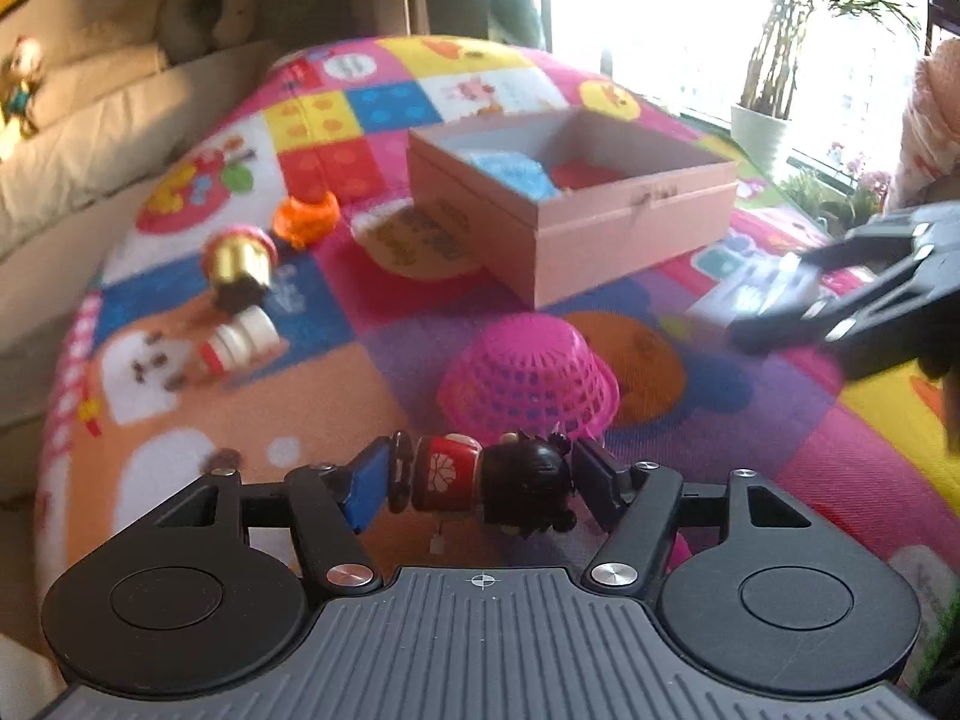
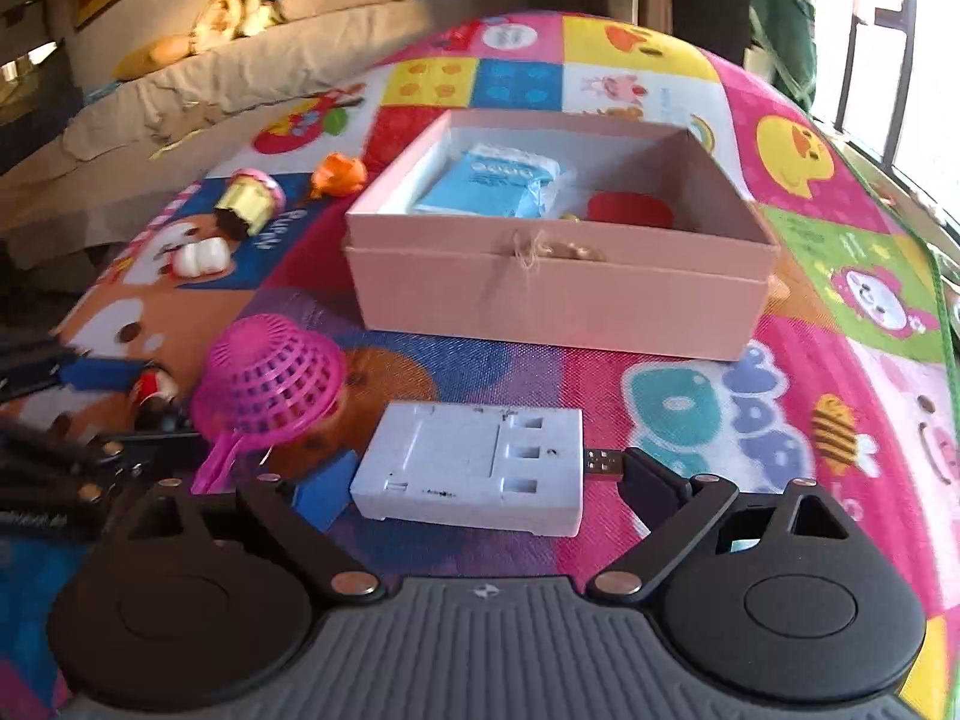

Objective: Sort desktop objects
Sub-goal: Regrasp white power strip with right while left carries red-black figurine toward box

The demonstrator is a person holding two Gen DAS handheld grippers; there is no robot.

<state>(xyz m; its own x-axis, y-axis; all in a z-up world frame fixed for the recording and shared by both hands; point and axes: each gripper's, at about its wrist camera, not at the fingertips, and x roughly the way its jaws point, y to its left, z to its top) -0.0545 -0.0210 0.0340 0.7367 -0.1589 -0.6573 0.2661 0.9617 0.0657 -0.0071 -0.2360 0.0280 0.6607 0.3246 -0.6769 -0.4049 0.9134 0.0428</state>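
Left gripper (image 1: 477,483) first: its jaws are clenched on a little doll (image 1: 480,480), lying sideways between the pads, black-haired head to the right, red body to the left. The doll sits right at the fingertips, low over the mat (image 1: 300,396).

Over on the right gripper (image 2: 486,489), the jaws bracket a white USB hub (image 2: 474,468), blue pad at its left end, the black finger against the plug (image 2: 603,463) sticking out on the right. It looks gripped end to end, though whether the hub is lifted or resting on the mat I cannot tell.

Just beyond the doll, a pink basket (image 1: 528,375) lies upside down on the mat, dome up. From the right wrist it shows left of the hub, touching nothing else that I can see.

Further out, left side: a white toy (image 1: 240,342) on its side, then a gold-wrapped cupcake (image 1: 240,261) tipped over beside it, and an orange toy (image 1: 306,216) past that. All three are apart from the basket.

Centre, further back, the pink box (image 2: 558,294) stands open, a bit of string knotted on its front wall. Inside: a blue packet (image 2: 492,183) to the left, a red item (image 2: 630,210) to the right.

Behind the mat, a beige sofa (image 2: 252,66) with plush toys (image 2: 240,0) on it, blurred.
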